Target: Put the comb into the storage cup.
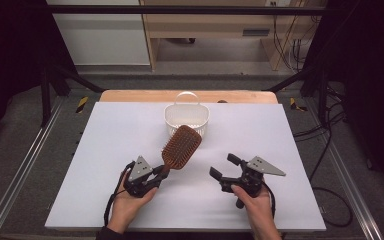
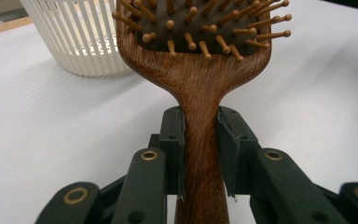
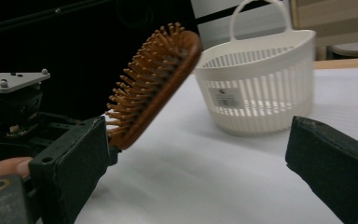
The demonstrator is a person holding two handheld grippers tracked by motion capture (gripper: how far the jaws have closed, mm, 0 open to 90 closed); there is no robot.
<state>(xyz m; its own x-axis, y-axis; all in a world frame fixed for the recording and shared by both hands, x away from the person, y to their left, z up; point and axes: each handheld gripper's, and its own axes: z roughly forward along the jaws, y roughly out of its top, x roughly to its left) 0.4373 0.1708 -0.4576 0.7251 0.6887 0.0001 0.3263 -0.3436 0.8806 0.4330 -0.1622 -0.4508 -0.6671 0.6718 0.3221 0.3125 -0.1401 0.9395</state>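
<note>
Wooden and stiff, the hairbrush (image 1: 181, 146) looks light enough for one gripper. I have it in my left gripper (image 1: 152, 176), whose jaws are closed on the narrow neck of the handle just below the paddle head, as the left gripper view shows. That seems the right place to hold it: the flat wood sides give the pads something square to press on, while the pins on the head would bend or slip. The polished wood may be a little slick, so I would keep the squeeze firm.

The brush is raised off the white table (image 1: 105, 150), head tilted up and away from me, pins facing roughly up, pointing toward the basket (image 1: 186, 119).

My right gripper (image 1: 225, 167) sits to the right, well apart from the brush, jaws spread wide and holding nothing.

The basket is white slatted plastic with a loop handle, standing upright near the far edge. What I can see of its inside looks empty, though I cannot see the whole bottom.
</note>
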